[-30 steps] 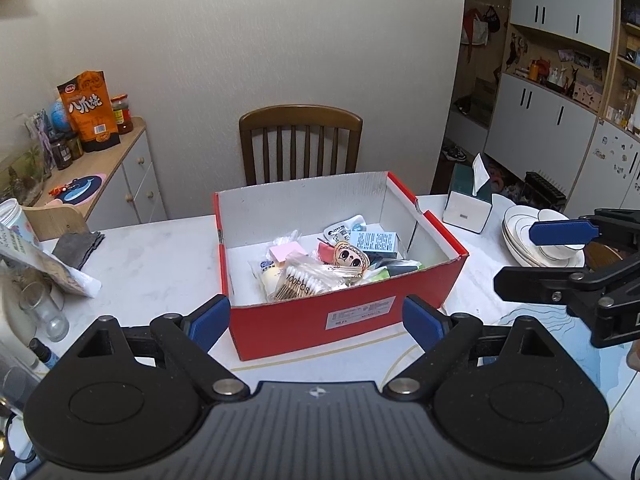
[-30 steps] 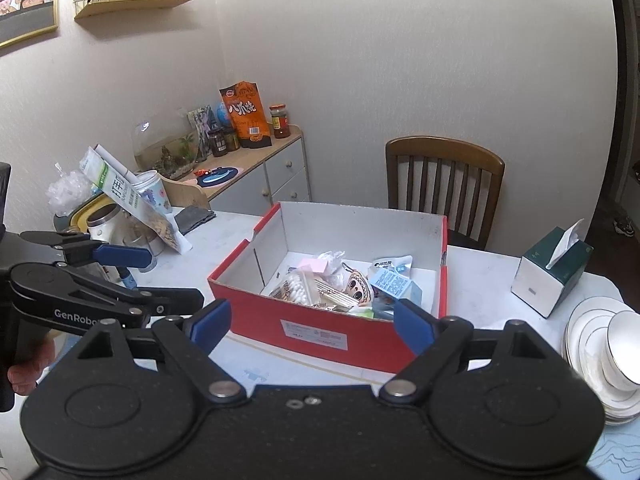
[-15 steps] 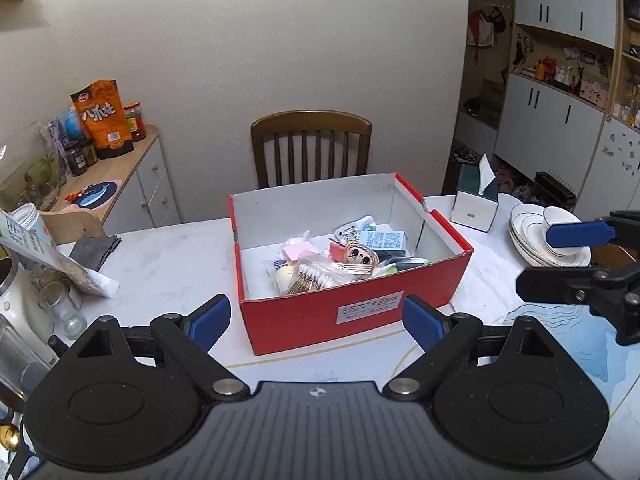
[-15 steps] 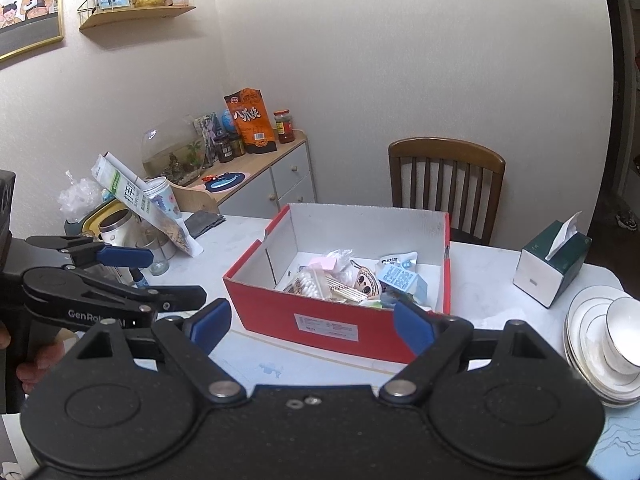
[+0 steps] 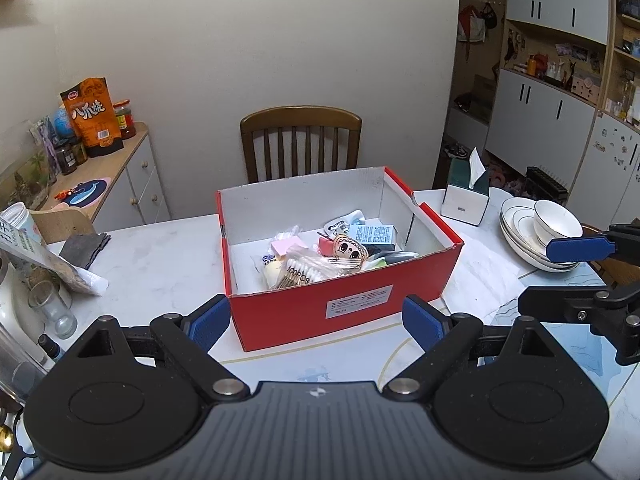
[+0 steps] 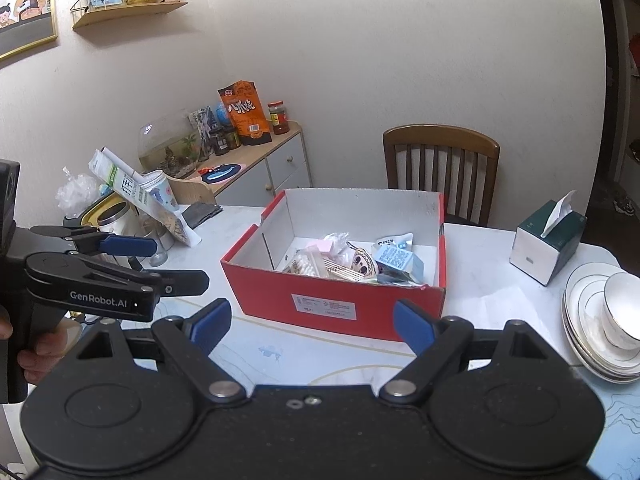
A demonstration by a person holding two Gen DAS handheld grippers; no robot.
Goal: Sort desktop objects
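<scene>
A wooden chair (image 5: 301, 140) stands beyond my table (image 5: 160, 264). At far right sit a tissue box (image 5: 466, 196) and stacked plates (image 5: 520, 232) bearing a white bowl (image 5: 557, 220). A snack bag (image 5: 93, 114) tops the left cabinet (image 5: 132, 184).

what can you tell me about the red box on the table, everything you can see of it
The red box is an open cardboard box with no lid, red outside and white inside, with a white printed label on its near long wall. It sits flat on the pale table, turned slightly askew, in front of a wooden chair. Small items lie heaped inside toward the near wall: a bag of cotton swabs, a pale blue carton, a pink pad. No gripper touches it.
</scene>
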